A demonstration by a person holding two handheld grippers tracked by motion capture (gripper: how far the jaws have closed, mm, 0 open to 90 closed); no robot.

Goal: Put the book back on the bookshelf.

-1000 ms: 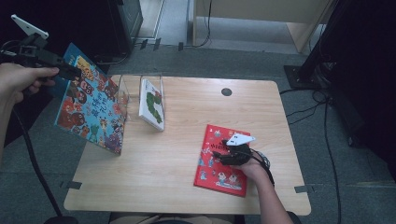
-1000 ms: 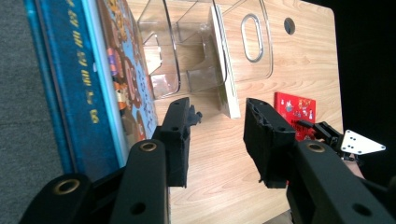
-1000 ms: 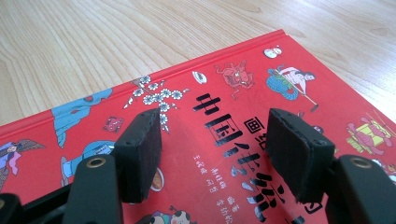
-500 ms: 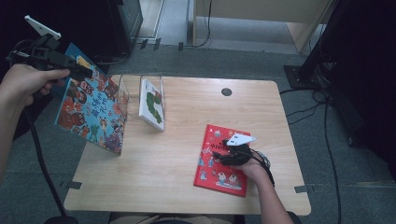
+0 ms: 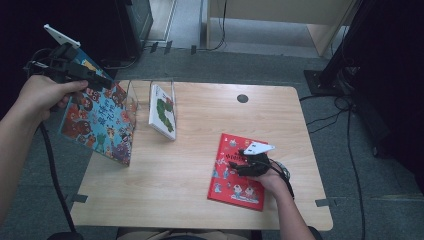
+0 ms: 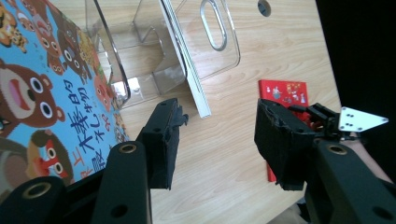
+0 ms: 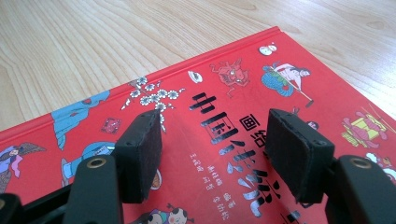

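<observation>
Clear acrylic book rack (image 6: 154,51) ahead of left gripper (image 6: 217,140) holds 1 white book (image 5: 163,111); jaws just opened, nothing between. Right gripper (image 7: 212,154) gapes over flat red picture book (image 7: 224,107).

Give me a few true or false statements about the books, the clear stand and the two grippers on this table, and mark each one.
1. The red book lies flat on the table. True.
2. The right gripper clamps the red book. False: its jaws are apart above the cover.
3. A white book leans in the clear stand. True.
4. The left gripper is shut. False: its jaws have just been opening, nothing between them.
5. The blue book lies flat. False: it stands tilted at the table's edge.
</observation>
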